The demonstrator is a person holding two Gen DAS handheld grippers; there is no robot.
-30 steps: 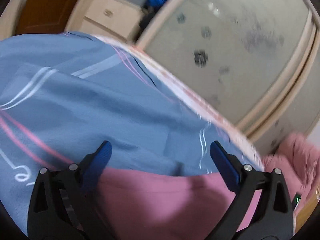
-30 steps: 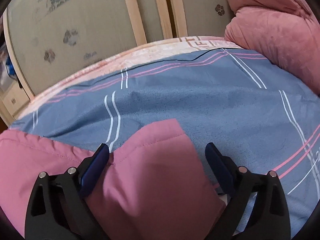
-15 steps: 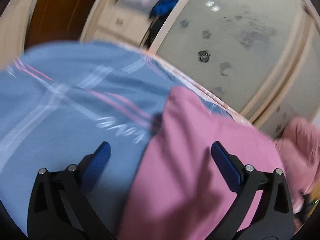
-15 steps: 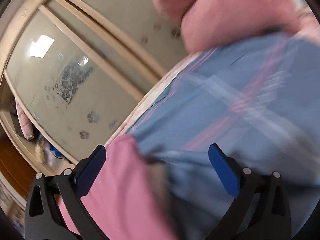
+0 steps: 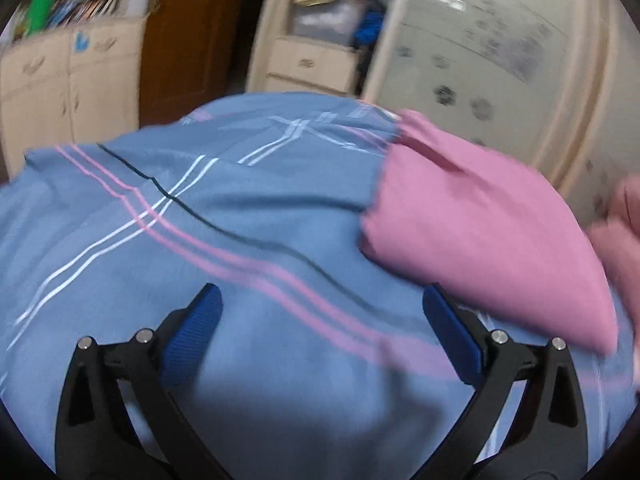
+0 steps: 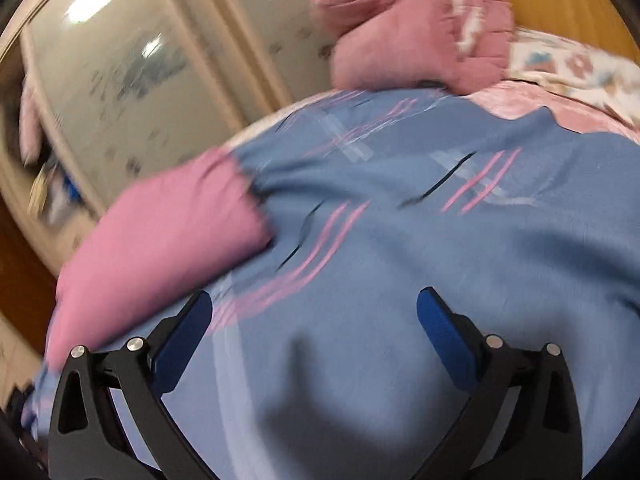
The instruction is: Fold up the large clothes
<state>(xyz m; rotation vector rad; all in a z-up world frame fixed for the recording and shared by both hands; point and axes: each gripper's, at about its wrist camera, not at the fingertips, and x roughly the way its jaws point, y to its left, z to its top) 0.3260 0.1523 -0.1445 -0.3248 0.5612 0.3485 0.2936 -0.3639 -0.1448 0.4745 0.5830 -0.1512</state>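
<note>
A pink garment (image 5: 480, 232) lies folded on the blue striped bed sheet (image 5: 200, 248). In the left wrist view it is to the right of my left gripper (image 5: 320, 336), which is open and empty over bare sheet. In the right wrist view the same pink garment (image 6: 160, 240) lies to the left of my right gripper (image 6: 316, 340), which is also open and empty above the sheet (image 6: 440, 260). Neither gripper touches the garment. Both views are blurred.
A pink quilt or pillow heap (image 6: 416, 36) sits at the bed's head beside a floral cloth (image 6: 568, 64). Frosted sliding wardrobe doors (image 5: 492, 52) run along the far side. Cream drawers (image 5: 316, 64) and a cabinet (image 5: 68, 80) stand beyond the bed.
Both grippers have drawn back from the pink garment, which was between the jaws a second ago. The left view swung left, the right view swung right. Both stayed open.
</note>
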